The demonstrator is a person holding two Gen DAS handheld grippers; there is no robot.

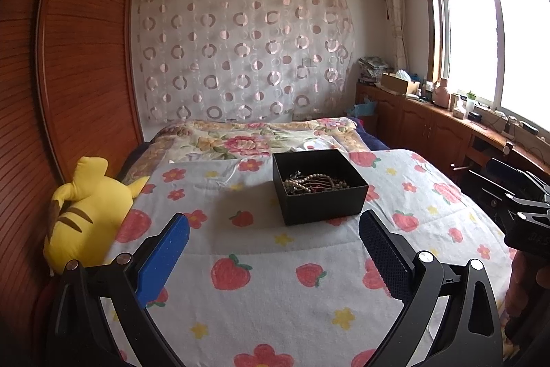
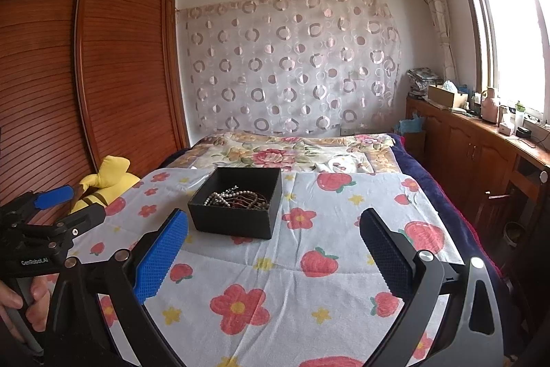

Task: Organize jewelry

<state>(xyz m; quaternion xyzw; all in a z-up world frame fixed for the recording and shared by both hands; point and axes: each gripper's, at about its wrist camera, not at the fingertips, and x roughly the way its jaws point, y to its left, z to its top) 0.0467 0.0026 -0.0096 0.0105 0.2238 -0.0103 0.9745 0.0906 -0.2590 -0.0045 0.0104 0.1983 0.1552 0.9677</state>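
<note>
A black open box (image 1: 323, 205) stands on the strawberry-print blanket (image 1: 261, 291) on the bed. Inside lies a tangle of jewelry (image 1: 314, 183): pearl beads, a silvery piece and dark red strands. In the right wrist view the box (image 2: 237, 219) and jewelry (image 2: 237, 196) sit ahead and to the left. My left gripper (image 1: 273, 250) is open and empty, a short way in front of the box. My right gripper (image 2: 273, 246) is open and empty, to the right of the box and nearer than it. The left gripper also shows at the left edge of the right wrist view (image 2: 51, 208).
A yellow plush toy (image 1: 86, 215) lies at the bed's left edge against a wooden wardrobe (image 1: 75, 64). A floral quilt (image 1: 247, 140) covers the far bed. A wooden cabinet (image 1: 429, 122) with clutter runs under the window at right.
</note>
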